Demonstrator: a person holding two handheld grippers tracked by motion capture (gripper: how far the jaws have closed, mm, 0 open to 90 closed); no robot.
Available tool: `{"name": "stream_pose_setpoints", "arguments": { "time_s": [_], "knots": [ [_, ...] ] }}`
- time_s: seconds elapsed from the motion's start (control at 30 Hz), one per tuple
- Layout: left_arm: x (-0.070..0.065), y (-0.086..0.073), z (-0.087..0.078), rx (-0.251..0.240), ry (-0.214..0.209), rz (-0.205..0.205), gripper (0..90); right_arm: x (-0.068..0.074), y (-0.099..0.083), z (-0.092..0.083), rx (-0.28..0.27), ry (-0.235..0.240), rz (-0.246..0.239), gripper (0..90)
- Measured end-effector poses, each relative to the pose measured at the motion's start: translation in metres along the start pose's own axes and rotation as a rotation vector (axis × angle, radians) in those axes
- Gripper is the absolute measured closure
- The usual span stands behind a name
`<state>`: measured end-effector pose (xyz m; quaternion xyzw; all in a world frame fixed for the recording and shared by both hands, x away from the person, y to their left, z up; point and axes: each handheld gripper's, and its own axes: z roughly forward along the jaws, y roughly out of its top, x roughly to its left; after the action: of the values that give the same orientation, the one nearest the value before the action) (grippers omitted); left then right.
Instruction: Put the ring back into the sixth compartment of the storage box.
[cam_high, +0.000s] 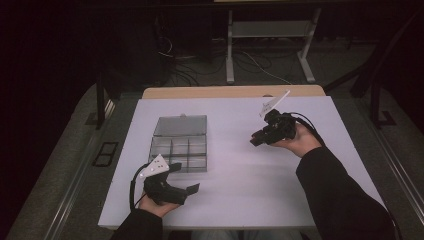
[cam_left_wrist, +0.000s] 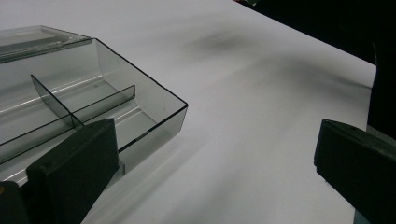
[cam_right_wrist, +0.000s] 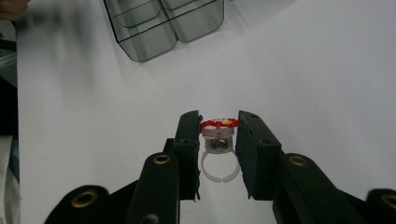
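A small toy ring with a red top and a white open band sits between the two black jaws of my right gripper, which is shut on it above the white table. From above, this right gripper hovers at the table's right side and points left. A smoky clear compartment box lies at centre-left with its lid folded back. My left gripper rests just in front of the box with its jaws wide apart. Its own camera shows the left gripper open beside the box's corner, with nothing between the jaws.
The white table top has bare room between the two hands. The box lies ahead of the right gripper, its compartments looking bare. Beyond the table's far edge stand a white desk frame and cables on a dark floor.
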<state>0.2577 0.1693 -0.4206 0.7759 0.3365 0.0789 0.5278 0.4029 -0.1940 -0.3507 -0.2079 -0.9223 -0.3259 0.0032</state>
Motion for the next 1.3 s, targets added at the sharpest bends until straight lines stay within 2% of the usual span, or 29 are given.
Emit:
{"name": "stream_pose_setpoints", "arguments": {
  "time_s": [0.47,0.9,1.3],
  "knots": [
    [0.0,0.0,0.0,-0.006,-0.001,-0.004,0.0,0.005,0.028,0.01,-0.003,0.012,-0.033,69.9],
    [0.001,0.0,-0.001,-0.004,-0.004,-0.003,0.0,0.013,0.058,0.032,-0.007,0.026,-0.071,69.9],
    [0.0,0.0,-0.001,-0.007,-0.002,-0.006,0.0,0.02,0.077,0.053,-0.004,0.038,-0.067,69.9]
  ]
}}
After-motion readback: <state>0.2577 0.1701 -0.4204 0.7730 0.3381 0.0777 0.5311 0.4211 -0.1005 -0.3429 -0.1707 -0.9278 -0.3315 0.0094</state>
